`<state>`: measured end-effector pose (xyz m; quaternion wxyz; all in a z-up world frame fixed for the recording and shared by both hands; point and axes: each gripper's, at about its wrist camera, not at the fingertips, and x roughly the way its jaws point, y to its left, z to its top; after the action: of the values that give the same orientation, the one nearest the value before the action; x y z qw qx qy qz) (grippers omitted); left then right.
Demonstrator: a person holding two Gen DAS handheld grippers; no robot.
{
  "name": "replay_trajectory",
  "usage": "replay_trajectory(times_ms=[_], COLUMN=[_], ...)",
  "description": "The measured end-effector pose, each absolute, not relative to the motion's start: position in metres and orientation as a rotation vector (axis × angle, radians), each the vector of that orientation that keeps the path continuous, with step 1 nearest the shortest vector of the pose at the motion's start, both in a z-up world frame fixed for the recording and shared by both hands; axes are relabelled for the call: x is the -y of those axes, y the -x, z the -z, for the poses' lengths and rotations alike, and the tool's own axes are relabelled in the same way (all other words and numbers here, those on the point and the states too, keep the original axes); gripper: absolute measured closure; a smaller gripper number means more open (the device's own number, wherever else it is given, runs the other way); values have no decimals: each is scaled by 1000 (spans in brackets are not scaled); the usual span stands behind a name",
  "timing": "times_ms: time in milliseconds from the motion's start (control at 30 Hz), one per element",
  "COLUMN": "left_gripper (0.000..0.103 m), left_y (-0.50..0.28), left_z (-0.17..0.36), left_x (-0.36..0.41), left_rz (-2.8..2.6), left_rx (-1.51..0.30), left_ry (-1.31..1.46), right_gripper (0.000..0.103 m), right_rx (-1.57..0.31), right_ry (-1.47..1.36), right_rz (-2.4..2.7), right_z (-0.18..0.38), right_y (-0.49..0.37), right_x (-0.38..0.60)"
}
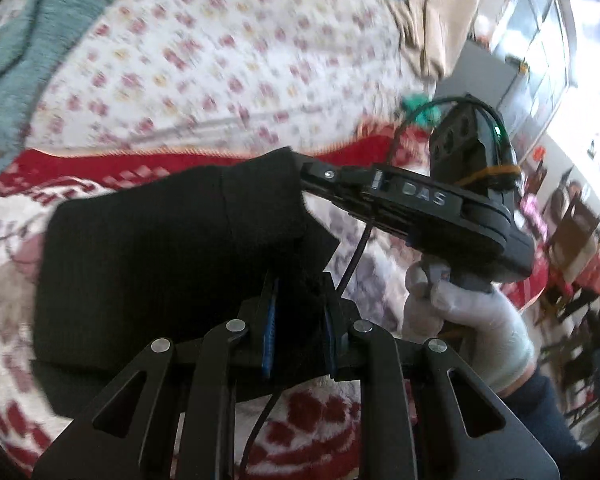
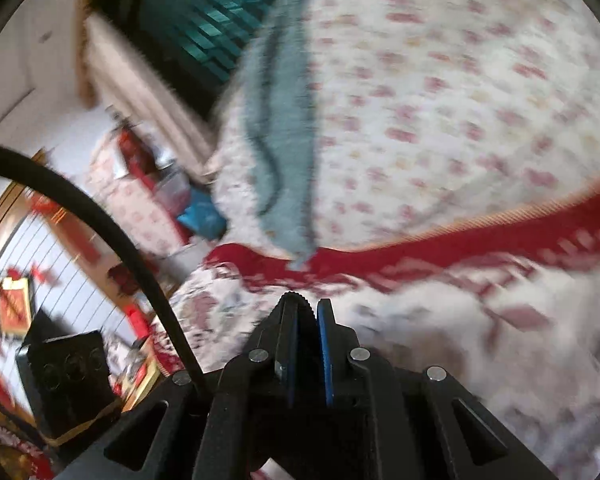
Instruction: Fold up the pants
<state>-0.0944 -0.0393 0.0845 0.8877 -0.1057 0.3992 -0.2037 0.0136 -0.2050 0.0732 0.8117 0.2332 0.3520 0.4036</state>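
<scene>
From my left wrist camera, my left gripper [image 1: 300, 316] has its jaws pinching a corner of the black pants [image 1: 160, 264], which hang folded above a red-and-white blanket [image 1: 320, 432] on the bed. My right gripper [image 1: 320, 182] reaches in from the right, its jaws clamped on the upper edge of the same dark cloth, with a gloved hand [image 1: 464, 320] around its handle and a thin cable [image 1: 352, 260] trailing beneath it. Beyond lies a flowered sheet [image 1: 220, 60] with a teal towel [image 1: 28, 60] draped across it. From my right wrist camera, the right gripper [image 2: 306, 308] shows its jaws nearly pressed together; the view is blurred and I cannot make out the cloth between them. The same towel [image 2: 280, 152] and sheet [image 2: 440, 100] fill the background.
</scene>
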Motion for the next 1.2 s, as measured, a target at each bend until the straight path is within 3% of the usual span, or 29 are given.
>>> replay_trajectory(times_ms=[167, 267, 333, 400, 433, 467, 500, 733, 933, 1000, 1100, 1200], left_gripper=[84, 71, 70, 59, 47, 44, 44, 44, 44, 44, 44, 44], left_y=[87, 101, 110, 119, 122, 124, 124, 113, 97, 97, 101, 102], left_z=[-57, -77, -93, -106, -110, -112, -112, -83, -42, -39, -41, -45], left_x=[65, 56, 38, 13, -1, -17, -30, -92, -98, -97, -94, -91], left_rz=[491, 509, 520, 500, 475, 437, 396, 174, 143, 122, 124, 150], left_rx=[-963, -907, -864, -819, -801, -783, -775, -807, -898, -890, -885, -889], left_ry=[186, 130, 147, 161, 165, 174, 177, 195, 230, 242, 259, 249], right_gripper=[94, 91, 85, 61, 54, 46, 45, 45, 47, 71, 84, 87], right_rx=[-901, -879, -831, -789, -775, -777, -794, -939, -909, -918, -892, -834], right_ry=[-489, -457, -467, -486, -500, -505, -500, -384, -461, -444, -423, -370], right_rz=[-672, -611, -601, -643, -681, -713, -750, -722, -684, -692, -716, -723], right_z=[-23, -29, -45, -59, -66, -70, -73, -42, -21, -17, -25, -47], right_y=[-27, -19, -6, 5, 13, 18, 22, 24, 19, 19, 26, 40], right_x=[229, 239, 249, 250, 248, 243, 233, 193, 187, 181, 179, 182])
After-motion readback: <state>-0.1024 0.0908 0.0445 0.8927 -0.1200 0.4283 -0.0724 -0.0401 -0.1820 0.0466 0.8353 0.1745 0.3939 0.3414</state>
